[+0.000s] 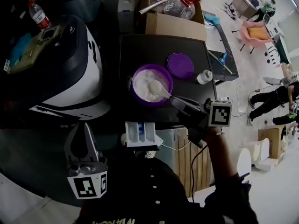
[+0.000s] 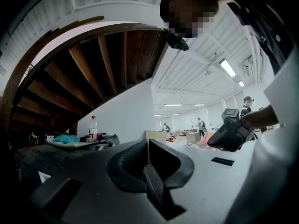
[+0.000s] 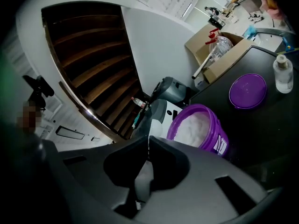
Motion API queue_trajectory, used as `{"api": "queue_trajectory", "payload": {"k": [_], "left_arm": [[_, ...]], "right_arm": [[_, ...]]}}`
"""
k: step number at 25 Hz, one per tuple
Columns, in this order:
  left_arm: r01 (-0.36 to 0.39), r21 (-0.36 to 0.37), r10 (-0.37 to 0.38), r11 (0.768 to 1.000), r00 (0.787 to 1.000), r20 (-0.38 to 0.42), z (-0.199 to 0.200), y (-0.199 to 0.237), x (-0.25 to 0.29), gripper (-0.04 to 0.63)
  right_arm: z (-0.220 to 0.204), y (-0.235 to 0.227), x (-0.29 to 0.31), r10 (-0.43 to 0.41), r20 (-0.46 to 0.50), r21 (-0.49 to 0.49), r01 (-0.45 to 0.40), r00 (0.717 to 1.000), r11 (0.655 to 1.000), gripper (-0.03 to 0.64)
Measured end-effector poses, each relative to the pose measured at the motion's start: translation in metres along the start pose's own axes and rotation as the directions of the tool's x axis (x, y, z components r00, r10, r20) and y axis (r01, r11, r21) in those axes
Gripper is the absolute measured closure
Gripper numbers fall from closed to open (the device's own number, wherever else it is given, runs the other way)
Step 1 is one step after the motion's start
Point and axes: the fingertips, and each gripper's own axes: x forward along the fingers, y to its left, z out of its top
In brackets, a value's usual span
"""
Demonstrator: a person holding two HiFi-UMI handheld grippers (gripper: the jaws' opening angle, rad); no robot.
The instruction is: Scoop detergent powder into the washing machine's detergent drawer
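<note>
A purple tub [image 1: 152,84] of white detergent powder stands on the dark table [image 1: 126,55]. A white scoop [image 1: 158,88] lies with its bowl in the powder. My right gripper [image 1: 173,99] is shut on the scoop's handle [image 3: 144,180] at the tub's near right rim. In the right gripper view the tub [image 3: 205,130] sits just beyond the closed jaws. The white detergent drawer [image 1: 140,134] with a blue compartment stands pulled out below the table's front edge. My left gripper [image 1: 86,133] hangs low at the left of the drawer. It is shut and holds nothing [image 2: 148,143].
The washing machine [image 1: 70,69] fills the left side, with a water bottle [image 1: 38,15] on top. The tub's purple lid [image 1: 180,65] and a small bottle [image 1: 204,77] lie on the table to the right. A cardboard box [image 1: 173,17] with a plastic jug stands behind.
</note>
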Motion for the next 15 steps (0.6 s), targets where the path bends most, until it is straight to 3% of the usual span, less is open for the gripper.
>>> {"api": "queue_trajectory", "payload": {"k": [10, 15], "left_arm": [[0.005, 0.003, -0.005, 1.0, 0.999, 0.032, 0.01, -0.005, -0.002, 0.571], [-0.003, 0.004, 0.003, 1.0, 1.0, 0.028, 0.008, -0.004, -0.008, 0.571]], "right_arm": [[-0.062, 0.029, -0.025, 0.05, -0.015, 0.086, -0.048, 0.999, 0.995, 0.584], [-0.097, 0.02, -0.02, 0.033, -0.068, 0.083, -0.027, 0.997, 0.996, 0.586]]}}
